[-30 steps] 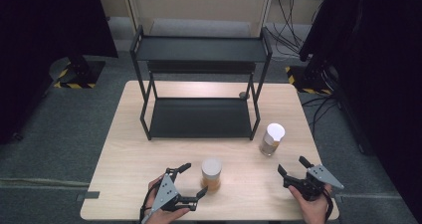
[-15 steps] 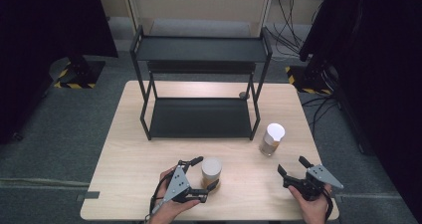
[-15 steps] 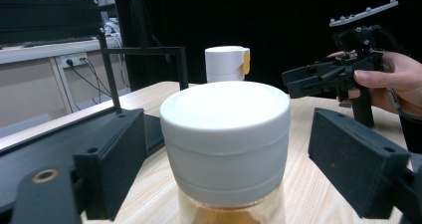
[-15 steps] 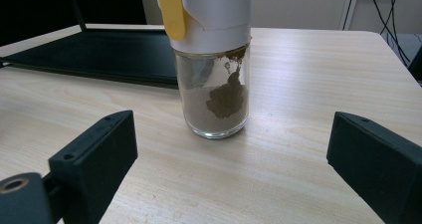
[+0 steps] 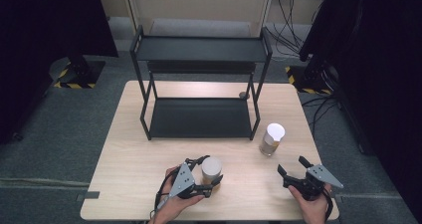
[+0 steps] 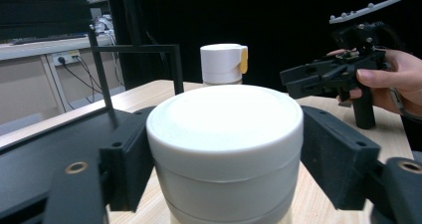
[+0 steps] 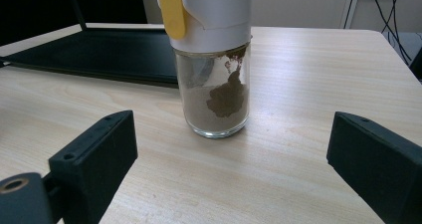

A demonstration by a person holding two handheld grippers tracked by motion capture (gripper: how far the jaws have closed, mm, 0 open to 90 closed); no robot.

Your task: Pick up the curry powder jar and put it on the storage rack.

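Clamping the near jar on the front of the table

Low over the front edge, my left hand holds the left gripper (image 5: 209, 176) level, and its jaws have just been closing onto the white-lidded jar (image 5: 211, 168), the pads now against both sides. My right gripper (image 5: 294, 170) rests near the right corner, jaws spread wide and holding nothing. Ahead of it stands the spice jar (image 5: 271, 139), beside the 2-tier black rack (image 5: 199, 117). Bare table (image 5: 124, 149) lies left of me.

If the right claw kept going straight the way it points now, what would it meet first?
Most likely the glass jar with the white and yellow lid. In the right gripper view it stands on the table straight ahead of the open right claw, roughly centred between the jaws, nothing in between.
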